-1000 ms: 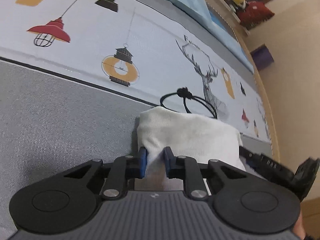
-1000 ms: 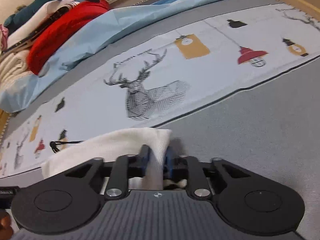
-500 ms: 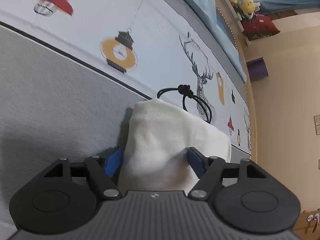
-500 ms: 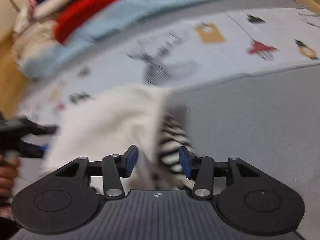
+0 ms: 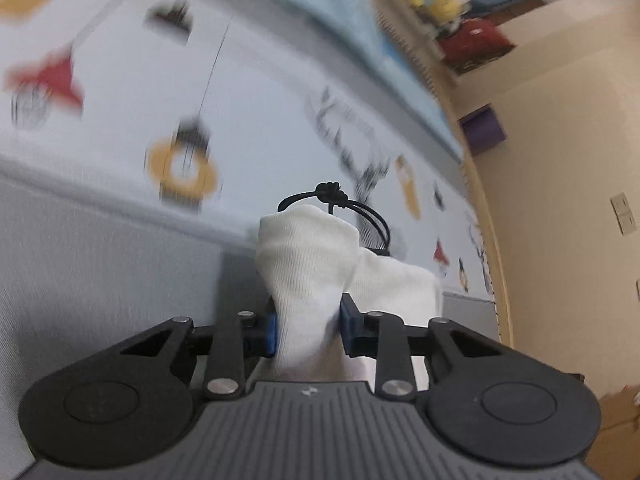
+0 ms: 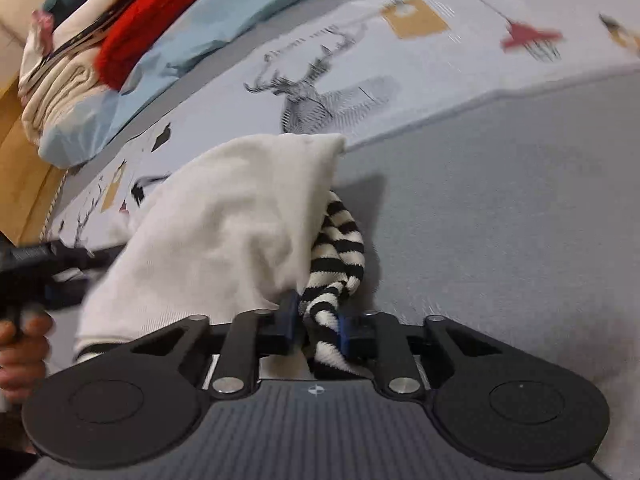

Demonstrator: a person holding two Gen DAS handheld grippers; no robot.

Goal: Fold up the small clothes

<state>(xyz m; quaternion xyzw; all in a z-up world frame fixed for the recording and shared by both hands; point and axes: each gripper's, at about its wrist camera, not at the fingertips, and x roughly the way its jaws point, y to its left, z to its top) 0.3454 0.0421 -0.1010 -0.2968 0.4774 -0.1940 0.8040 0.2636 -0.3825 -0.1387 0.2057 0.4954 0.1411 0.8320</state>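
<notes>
The white garment (image 5: 320,264) is bunched on the grey strip of the bed cover (image 6: 500,208), just below its printed band. Its white cloth is pinched by the closing left gripper (image 5: 307,330). Its black-and-white striped part (image 6: 336,264) is clamped by the closing right gripper (image 6: 318,320). A black cord (image 5: 340,204) lies just behind it.

A white garment (image 6: 224,236) with a black-and-white striped part (image 6: 338,264) lies on a grey bed cover (image 6: 500,208) printed with lamps and deer; the black tool (image 5: 307,330) has blue pads.
</notes>
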